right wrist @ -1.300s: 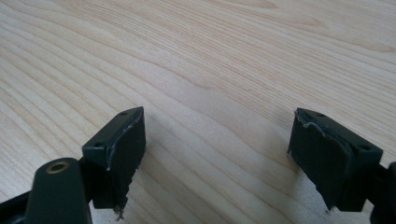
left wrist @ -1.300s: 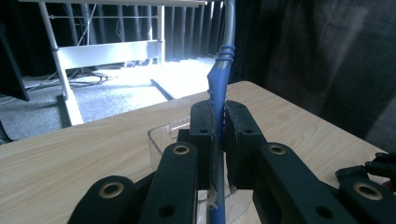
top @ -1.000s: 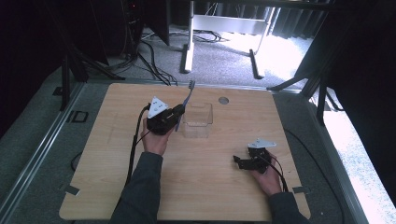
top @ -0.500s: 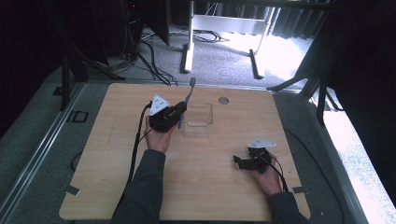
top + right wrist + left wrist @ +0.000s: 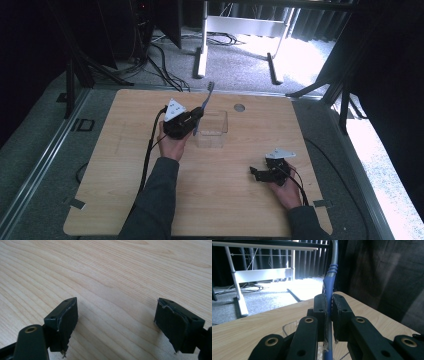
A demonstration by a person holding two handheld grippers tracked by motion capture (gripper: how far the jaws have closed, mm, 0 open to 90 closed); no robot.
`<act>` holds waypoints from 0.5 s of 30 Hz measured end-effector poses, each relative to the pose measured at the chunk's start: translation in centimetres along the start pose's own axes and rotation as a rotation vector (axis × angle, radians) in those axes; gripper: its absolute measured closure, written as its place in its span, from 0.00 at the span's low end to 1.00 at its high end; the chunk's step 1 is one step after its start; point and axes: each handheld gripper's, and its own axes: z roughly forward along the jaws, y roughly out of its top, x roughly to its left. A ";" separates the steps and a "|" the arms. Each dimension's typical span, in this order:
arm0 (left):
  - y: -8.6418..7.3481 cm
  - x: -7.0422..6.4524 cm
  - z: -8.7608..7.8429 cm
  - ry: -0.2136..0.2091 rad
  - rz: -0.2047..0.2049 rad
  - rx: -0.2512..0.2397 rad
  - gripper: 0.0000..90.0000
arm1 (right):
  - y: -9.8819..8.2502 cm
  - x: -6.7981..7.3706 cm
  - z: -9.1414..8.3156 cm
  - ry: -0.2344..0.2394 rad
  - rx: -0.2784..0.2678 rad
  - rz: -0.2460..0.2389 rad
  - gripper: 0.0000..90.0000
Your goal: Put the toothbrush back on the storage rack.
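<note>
One light wooden table (image 5: 125, 200) on grey carpet (image 5: 235, 60), dark curtains around. Left gripper (image 5: 192, 119) clenched on blue toothbrush (image 5: 206, 100), raised higher above clear plastic box (image 5: 212, 129) than before. Right gripper (image 5: 257, 173) released, resting unchanged on tabletop.

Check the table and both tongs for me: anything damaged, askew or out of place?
One thing: the pads on the right tongs look worn, with ragged, peeling edges. Those tongs sit open over bare table. The left tongs grip a blue toothbrush steeply upright beside the clear container. Nothing is spilled.
</note>
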 end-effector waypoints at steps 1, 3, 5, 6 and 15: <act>0.0 0.0 0.1 -0.003 -0.002 -0.002 0.92 | 0.0 0.0 0.0 0.000 0.000 0.001 0.21; -0.1 0.1 0.2 -0.007 -0.002 -0.006 0.92 | 0.0 0.0 0.0 0.000 0.001 -0.001 0.21; -0.2 0.2 0.3 -0.010 -0.006 -0.004 0.92 | 0.0 0.0 0.0 0.000 0.001 -0.001 0.21; -0.2 0.2 0.3 -0.009 -0.006 -0.003 0.92 | 0.0 0.0 0.0 0.000 0.001 0.000 0.21; -0.5 0.3 0.8 -0.024 0.005 -0.025 0.92 | 0.0 0.0 0.0 0.000 0.001 0.000 0.21</act>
